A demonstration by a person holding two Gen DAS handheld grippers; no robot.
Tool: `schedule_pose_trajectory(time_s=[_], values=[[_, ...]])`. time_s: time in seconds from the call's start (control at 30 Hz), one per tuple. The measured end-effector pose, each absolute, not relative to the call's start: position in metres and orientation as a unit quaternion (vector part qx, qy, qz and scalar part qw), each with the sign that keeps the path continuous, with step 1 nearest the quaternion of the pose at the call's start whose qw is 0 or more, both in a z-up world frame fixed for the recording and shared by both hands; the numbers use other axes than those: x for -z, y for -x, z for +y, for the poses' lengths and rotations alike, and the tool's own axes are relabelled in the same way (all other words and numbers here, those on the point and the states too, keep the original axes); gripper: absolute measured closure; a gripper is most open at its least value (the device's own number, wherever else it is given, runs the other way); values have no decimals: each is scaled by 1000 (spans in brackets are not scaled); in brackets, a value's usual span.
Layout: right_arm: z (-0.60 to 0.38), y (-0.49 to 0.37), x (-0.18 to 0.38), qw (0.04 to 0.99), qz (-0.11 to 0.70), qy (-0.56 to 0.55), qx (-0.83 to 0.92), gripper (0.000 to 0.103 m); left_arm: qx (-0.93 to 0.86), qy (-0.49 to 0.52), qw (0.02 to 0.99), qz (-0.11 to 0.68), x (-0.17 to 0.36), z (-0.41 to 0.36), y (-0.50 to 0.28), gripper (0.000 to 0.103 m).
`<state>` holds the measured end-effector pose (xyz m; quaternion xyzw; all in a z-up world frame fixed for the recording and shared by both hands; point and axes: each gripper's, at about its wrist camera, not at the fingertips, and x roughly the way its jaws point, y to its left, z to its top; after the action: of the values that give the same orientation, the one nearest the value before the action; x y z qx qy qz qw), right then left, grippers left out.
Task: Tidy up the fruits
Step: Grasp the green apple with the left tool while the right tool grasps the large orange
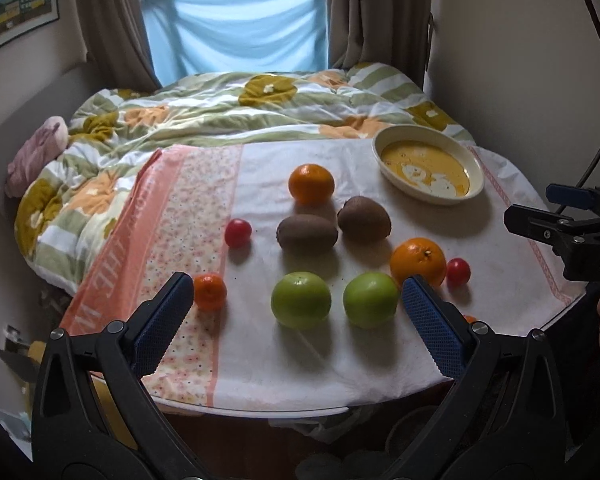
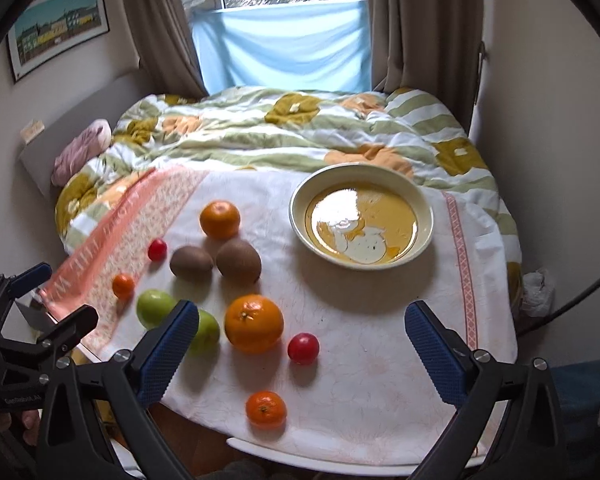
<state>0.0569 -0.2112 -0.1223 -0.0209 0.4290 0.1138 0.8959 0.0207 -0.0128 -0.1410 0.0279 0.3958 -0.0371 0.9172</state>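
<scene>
Fruit lies loose on a white cloth-covered table [image 2: 380, 380]: two green apples [image 1: 301, 305] [image 1: 370, 299], two kiwis [image 1: 307, 234] [image 1: 364, 218], a far orange [image 1: 311, 183], a near orange [image 2: 254, 323], two small mandarins [image 2: 123, 285] [image 2: 266, 409] and two red tomatoes [image 2: 157, 249] [image 2: 303, 347]. A cream bowl [image 2: 298, 208] with a yellow inside stands empty at the back right. My left gripper [image 1: 297, 280] hovers open just before the apples. My right gripper [image 2: 302, 307] is open above the table's near right part, holding nothing.
A bed with a flowered quilt [image 2: 300, 132] runs from behind the table to the curtained window. A pink bundle [image 2: 82, 148] lies at its left. Walls close in on both sides. The table's front edge is near both grippers.
</scene>
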Motion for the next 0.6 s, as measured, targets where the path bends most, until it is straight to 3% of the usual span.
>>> schedule_pose_trajectory(time_s=[0.43, 0.6], values=[[-181, -69, 190, 865, 437, 132, -209, 0, 83, -47, 893, 439, 209, -1, -51, 0], [-177, -74, 201, 855, 448, 141, -222, 4, 96, -48, 886, 451, 220, 0, -56, 5]])
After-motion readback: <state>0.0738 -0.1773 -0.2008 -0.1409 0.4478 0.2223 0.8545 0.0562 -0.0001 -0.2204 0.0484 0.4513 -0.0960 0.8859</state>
